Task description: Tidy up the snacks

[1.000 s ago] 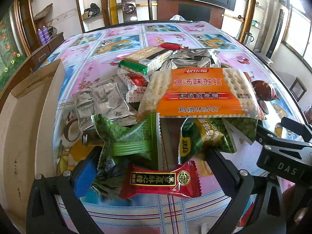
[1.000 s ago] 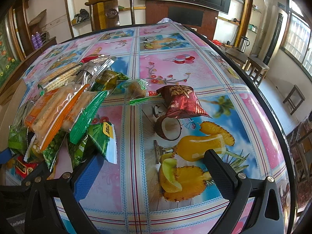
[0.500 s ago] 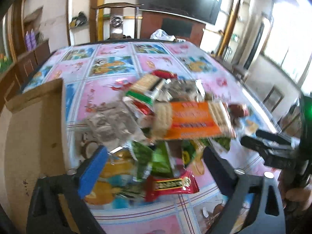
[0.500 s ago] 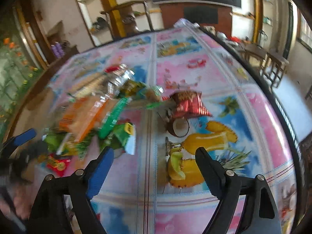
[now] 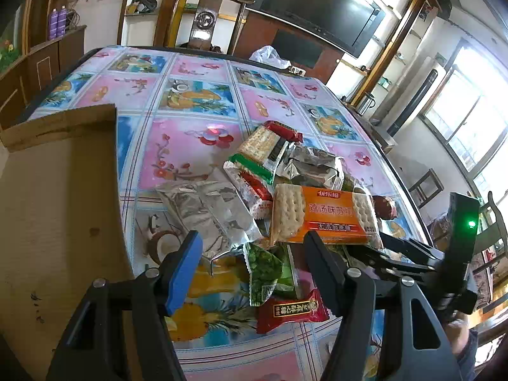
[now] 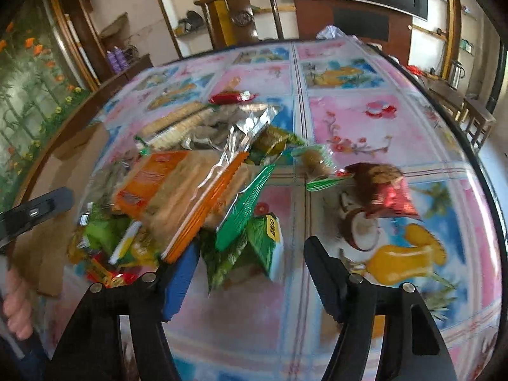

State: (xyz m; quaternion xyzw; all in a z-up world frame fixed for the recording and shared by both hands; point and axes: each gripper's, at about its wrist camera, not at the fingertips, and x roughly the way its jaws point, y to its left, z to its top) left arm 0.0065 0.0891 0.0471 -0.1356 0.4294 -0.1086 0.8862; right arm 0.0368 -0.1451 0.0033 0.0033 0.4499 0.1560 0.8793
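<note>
Right now both claws are closing on nothing: the left claw [image 5: 250, 265] hangs above the green packet [image 5: 265, 273] at the snack pile's [image 5: 285, 197] six o'clock; the right claw [image 6: 250, 266] nears it. Judgement: lower first, then pinch one packet's edge.

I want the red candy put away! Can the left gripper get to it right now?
Probably yes. The red candy lies at the near edge of the pile, nothing on top except a green packet touching its corner. The left gripper, empty and closing, sits just above it.
</note>
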